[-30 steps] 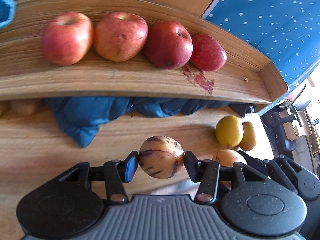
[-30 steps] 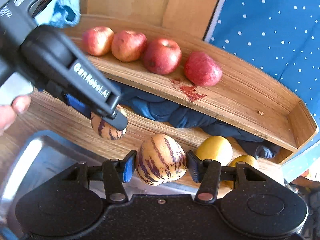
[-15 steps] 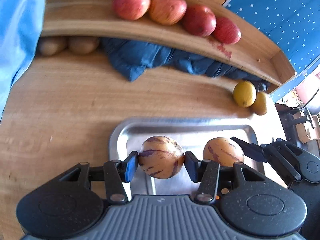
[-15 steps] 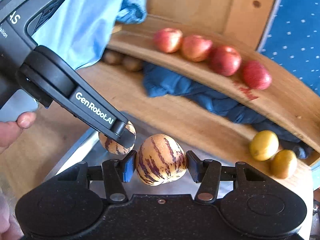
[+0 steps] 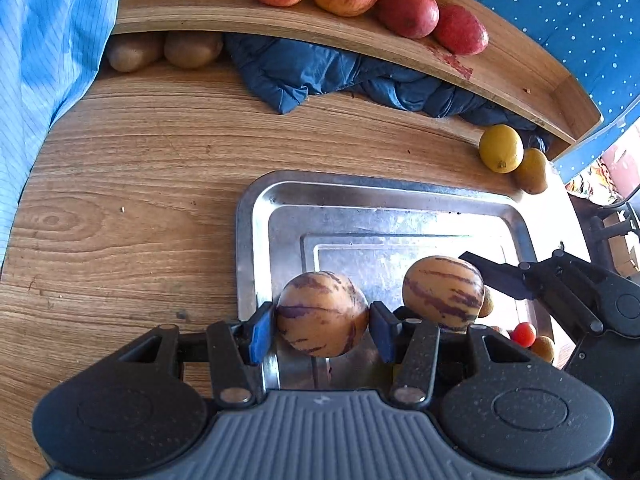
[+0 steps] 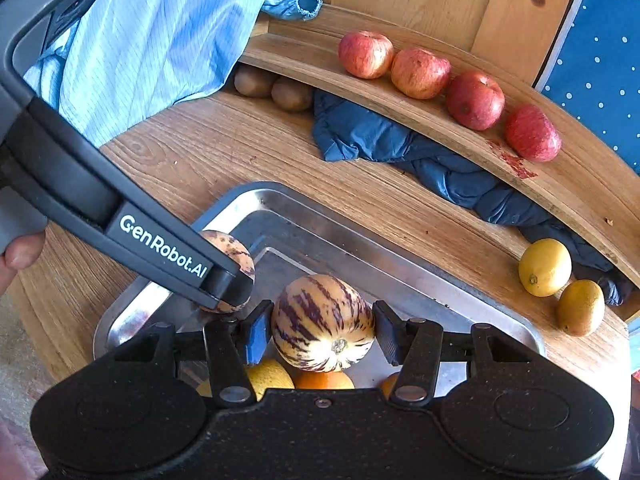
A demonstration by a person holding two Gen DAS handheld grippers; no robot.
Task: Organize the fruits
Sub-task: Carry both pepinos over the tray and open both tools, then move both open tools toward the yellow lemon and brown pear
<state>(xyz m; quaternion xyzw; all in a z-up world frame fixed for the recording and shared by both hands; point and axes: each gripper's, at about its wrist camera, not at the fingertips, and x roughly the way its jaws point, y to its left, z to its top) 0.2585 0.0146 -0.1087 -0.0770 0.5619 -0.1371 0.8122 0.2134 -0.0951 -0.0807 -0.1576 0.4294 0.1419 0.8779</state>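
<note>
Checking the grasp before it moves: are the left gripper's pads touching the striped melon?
Touching. The left wrist view shows both blue pads pressed against the striped melon in the left gripper.

"GenRobot.AI" is printed in white letters on the black finger of the left gripper (image 6: 224, 280); nothing else can be read.

A striped melon (image 6: 322, 322) is clamped in the right claw (image 6: 320, 332) above a metal tray (image 6: 360, 260) on the wooden counter (image 6: 224, 152). Another striped fruit (image 6: 232, 256) is gripped by the left claw (image 6: 224, 280) alongside. Four apples (image 6: 420, 73) are lined on the shelf (image 6: 560, 184).
</note>
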